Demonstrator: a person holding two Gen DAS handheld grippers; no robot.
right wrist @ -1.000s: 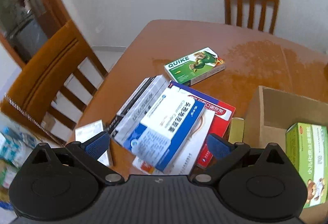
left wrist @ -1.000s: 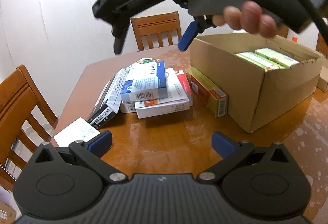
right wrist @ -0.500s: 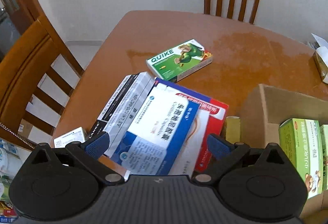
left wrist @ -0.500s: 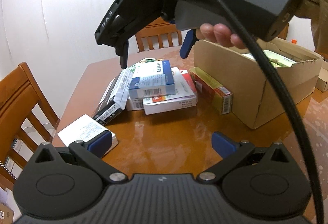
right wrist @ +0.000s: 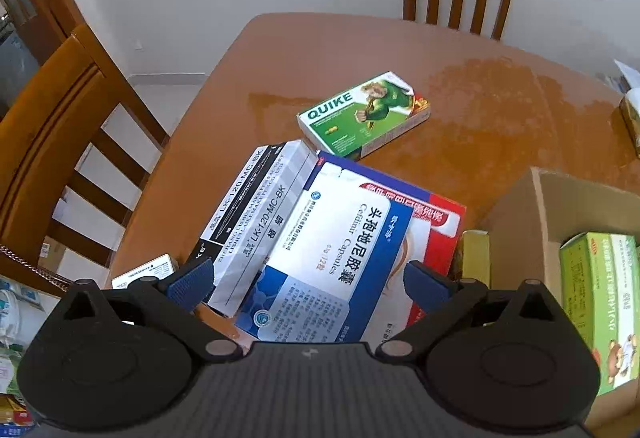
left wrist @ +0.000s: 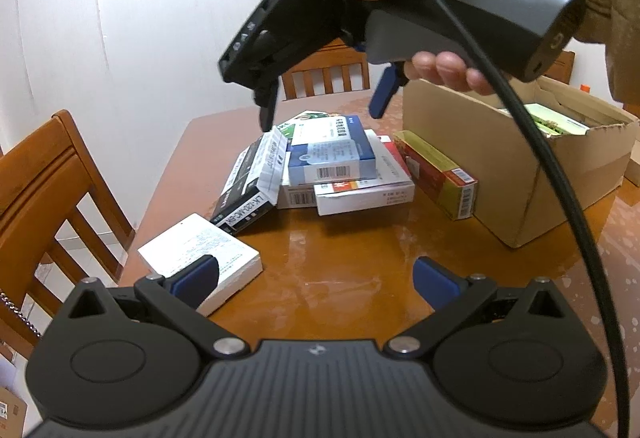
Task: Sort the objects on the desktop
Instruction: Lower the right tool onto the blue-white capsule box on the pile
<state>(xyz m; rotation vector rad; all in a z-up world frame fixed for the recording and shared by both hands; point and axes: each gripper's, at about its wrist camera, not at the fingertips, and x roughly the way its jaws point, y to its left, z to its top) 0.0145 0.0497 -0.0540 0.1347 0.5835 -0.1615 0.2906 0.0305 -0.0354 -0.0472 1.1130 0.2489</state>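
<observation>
A: Where is the right gripper [right wrist: 306,284]?

B: It hangs over the heap of cartons, jaws spread wide and holding nothing. Its blue pads flank the blue-and-white capsule carton [right wrist: 336,262] on top of the pile, so I judge that to be the next pick.

A: Why that one?

B: It lies uppermost, resting on the red-and-white flat carton [right wrist: 436,222], with the long black-and-white pen box [right wrist: 248,213] leaning beside it. Taking the top piece should disturb the heap least.

A: And the left gripper [left wrist: 316,276]?

B: Also spread and empty, low over the glossy brown wooden table [left wrist: 352,258]. The small white box [left wrist: 200,252] sits by its left pad; I cannot tell whether they touch.

A: Where do things go?

B: Likely the open brown cardboard box [left wrist: 500,165], just right of the pile, with green cartons already inside. A yellow-and-red carton [left wrist: 438,173] stands on edge close against its wall, and the green QUIKE carton [right wrist: 364,113] lies alone beyond the heap.
</observation>
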